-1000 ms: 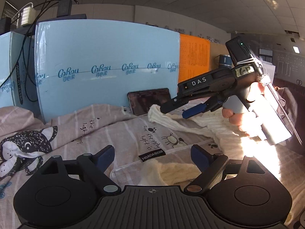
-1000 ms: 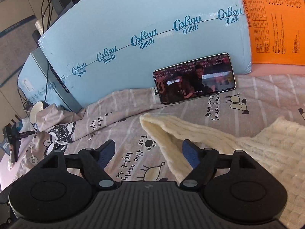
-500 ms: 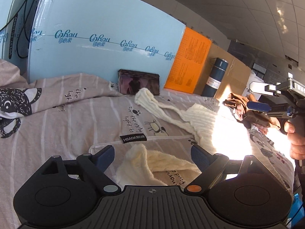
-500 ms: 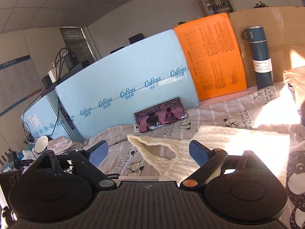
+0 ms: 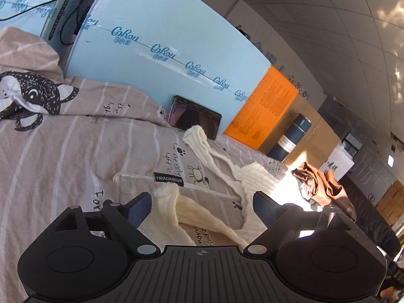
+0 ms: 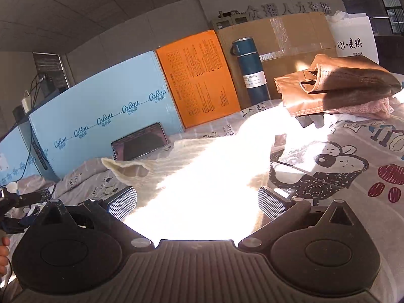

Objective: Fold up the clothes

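Observation:
A cream ribbed knit sweater [image 5: 252, 176] lies spread on the striped printed bedsheet [image 5: 75, 151]. One sleeve [image 5: 199, 139] reaches toward the phone; the other sleeve [image 5: 186, 212] lies just past my left gripper [image 5: 202, 202], which is open and empty above it. In the right wrist view the sweater [image 6: 176, 161] is partly washed out by sunlight. My right gripper [image 6: 197, 199] is open and empty over its sunlit body.
A phone [image 5: 194, 118] leans on a blue foam board [image 5: 164, 50]. An orange board [image 6: 199, 75], a dark blue bottle [image 6: 250, 70] and a cardboard box [image 6: 290, 40] stand behind. Folded brown clothes [image 6: 335, 83] lie at the right.
My right gripper has pulled back from the far sleeve to the sweater's body at the right. My left gripper has tilted and turned right; the right gripper has left its view.

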Action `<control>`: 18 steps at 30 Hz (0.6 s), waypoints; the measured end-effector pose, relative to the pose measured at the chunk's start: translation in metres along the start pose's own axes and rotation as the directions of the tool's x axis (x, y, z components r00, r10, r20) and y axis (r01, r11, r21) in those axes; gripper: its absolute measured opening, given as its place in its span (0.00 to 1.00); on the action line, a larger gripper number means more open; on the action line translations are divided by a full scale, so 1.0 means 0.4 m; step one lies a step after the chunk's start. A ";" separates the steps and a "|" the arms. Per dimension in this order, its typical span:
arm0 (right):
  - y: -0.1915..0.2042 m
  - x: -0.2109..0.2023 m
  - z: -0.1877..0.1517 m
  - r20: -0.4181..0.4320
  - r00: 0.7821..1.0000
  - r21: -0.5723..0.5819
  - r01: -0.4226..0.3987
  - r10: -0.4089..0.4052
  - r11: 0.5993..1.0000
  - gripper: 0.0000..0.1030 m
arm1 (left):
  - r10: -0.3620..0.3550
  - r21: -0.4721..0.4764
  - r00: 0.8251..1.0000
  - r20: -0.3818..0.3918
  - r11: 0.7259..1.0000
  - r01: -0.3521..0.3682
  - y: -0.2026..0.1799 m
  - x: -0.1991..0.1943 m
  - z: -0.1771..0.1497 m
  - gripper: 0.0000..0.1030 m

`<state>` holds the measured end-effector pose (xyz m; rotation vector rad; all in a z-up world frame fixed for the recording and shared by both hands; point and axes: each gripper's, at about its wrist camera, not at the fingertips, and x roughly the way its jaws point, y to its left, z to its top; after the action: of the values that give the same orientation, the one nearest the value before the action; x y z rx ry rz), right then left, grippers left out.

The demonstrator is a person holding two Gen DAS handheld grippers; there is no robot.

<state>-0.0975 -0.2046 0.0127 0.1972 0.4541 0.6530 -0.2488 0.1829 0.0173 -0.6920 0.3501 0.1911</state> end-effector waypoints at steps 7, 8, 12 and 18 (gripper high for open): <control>-0.002 0.001 -0.033 -0.017 0.995 -0.046 -0.095 0.095 0.994 1.00 | -0.034 -0.138 0.995 -0.095 0.990 0.021 -0.021 0.021 -0.042 0.93; -0.005 0.003 -0.035 -0.022 0.994 -0.038 -0.104 0.103 0.994 1.00 | -0.024 -0.139 0.993 -0.117 0.990 0.008 -0.025 0.038 -0.046 0.93; -0.012 0.003 -0.043 -0.031 0.992 -0.021 -0.125 0.124 0.992 1.00 | 0.022 -0.142 0.989 -0.145 0.989 -0.042 -0.033 0.099 -0.057 0.93; -0.025 0.000 -0.043 -0.024 0.989 0.000 -0.149 0.149 0.989 1.00 | 0.047 -0.102 0.991 -0.124 0.993 -0.060 -0.047 0.142 -0.049 0.92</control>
<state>-0.1002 -0.2117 -0.0057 0.2230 0.4642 0.8034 -0.1960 0.1590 -0.0070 -0.8007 0.4782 0.2202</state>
